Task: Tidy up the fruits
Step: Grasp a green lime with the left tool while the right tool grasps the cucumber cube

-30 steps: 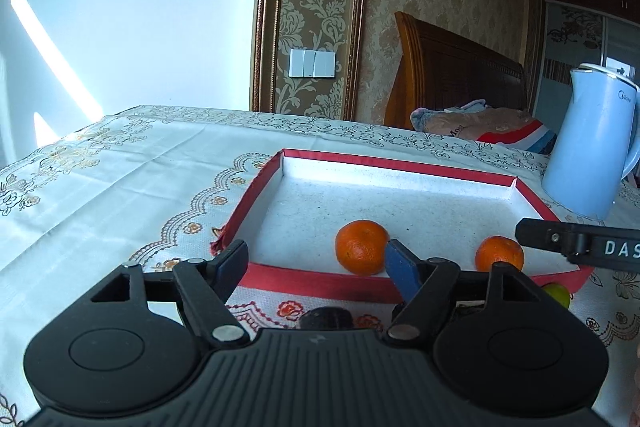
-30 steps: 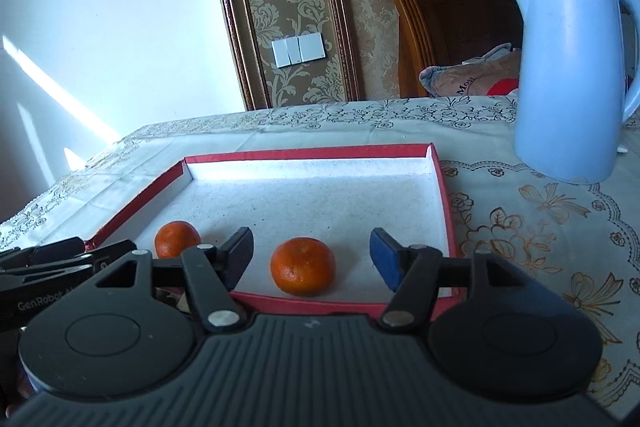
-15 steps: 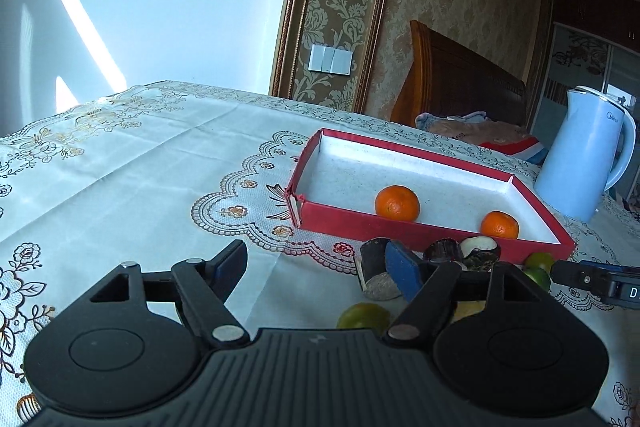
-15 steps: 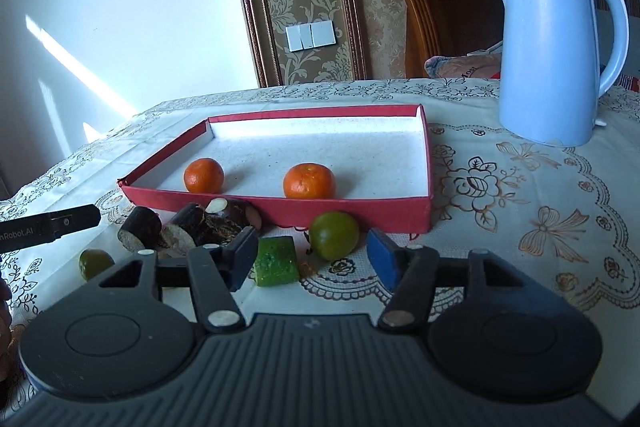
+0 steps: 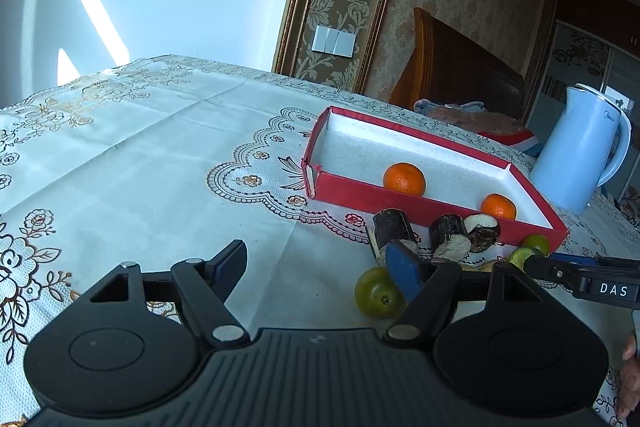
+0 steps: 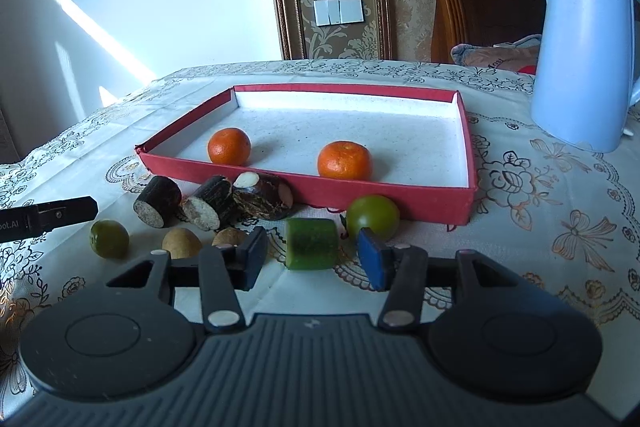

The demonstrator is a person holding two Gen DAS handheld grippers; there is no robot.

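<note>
A red tray holds two oranges. On the cloth in front of it lie dark cane pieces, a green block, a round green fruit, another green fruit and brown small fruits. My right gripper is closing with the green block between its fingers, and a gap shows on each side. My left gripper stands open over bare cloth, with a green fruit just beside its blue right finger. The tray lies beyond.
A pale blue kettle stands right of the tray on the flowered tablecloth. A wooden chair back with folded cloth is behind the table. A fingertip shows at the left wrist view's right edge.
Both grippers have drawn back from over the tray, so the fruits on the cloth have come into view. The right fingers have narrowed around the green block. The left fingers kept their width.
</note>
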